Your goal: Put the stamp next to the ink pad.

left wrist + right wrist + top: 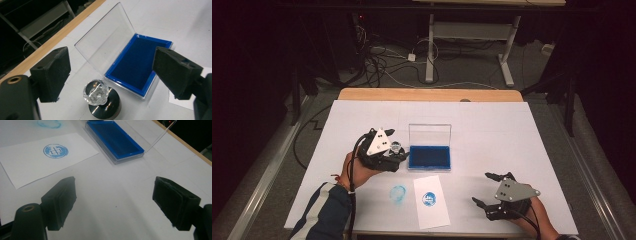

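Here the left gripper [393,150] hovers over a stamp [101,98] with a faceted clear knob and a dark round base, its jaws spread wide and clear of the knob, which stands upright on the white table cover [492,130] between and just below them. The stamp sits just beside the left end of the open ink pad case [429,156], whose blue pad faces up and whose clear lid [107,42] stands raised behind it. In front of the case lies a white card [431,201] bearing a round blue print, and left of the card a fainter blue smudge [398,193], possibly a print on the cover itself. The right gripper [491,189] rests near the table's front right, jaws apart with nothing between them.
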Motion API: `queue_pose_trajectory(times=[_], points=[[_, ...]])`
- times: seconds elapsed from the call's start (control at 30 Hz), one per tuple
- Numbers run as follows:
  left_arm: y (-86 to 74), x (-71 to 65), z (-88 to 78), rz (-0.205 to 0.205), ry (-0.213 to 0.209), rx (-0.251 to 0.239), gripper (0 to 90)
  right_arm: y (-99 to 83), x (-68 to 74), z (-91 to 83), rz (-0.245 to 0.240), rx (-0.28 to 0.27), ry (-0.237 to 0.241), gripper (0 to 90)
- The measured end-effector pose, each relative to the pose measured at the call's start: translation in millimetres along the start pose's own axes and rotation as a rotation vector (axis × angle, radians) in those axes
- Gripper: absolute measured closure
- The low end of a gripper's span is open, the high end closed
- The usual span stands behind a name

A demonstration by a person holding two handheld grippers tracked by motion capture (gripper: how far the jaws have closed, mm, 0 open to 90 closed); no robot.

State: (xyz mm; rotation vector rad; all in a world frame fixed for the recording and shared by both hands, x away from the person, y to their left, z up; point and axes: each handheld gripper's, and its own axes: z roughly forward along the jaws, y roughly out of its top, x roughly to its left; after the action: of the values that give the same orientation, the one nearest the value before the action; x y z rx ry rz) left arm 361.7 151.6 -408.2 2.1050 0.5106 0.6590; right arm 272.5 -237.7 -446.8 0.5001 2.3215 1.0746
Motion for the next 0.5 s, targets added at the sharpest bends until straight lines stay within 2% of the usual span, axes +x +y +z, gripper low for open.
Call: queue_pose_trajectory(times=[0.5], points=[[-0.7,-18.5,-18.5,0.054,0.025,-0.04,14.2,0.9,0.2,-1.0,0.002,-0.007,0.0,18.9]])
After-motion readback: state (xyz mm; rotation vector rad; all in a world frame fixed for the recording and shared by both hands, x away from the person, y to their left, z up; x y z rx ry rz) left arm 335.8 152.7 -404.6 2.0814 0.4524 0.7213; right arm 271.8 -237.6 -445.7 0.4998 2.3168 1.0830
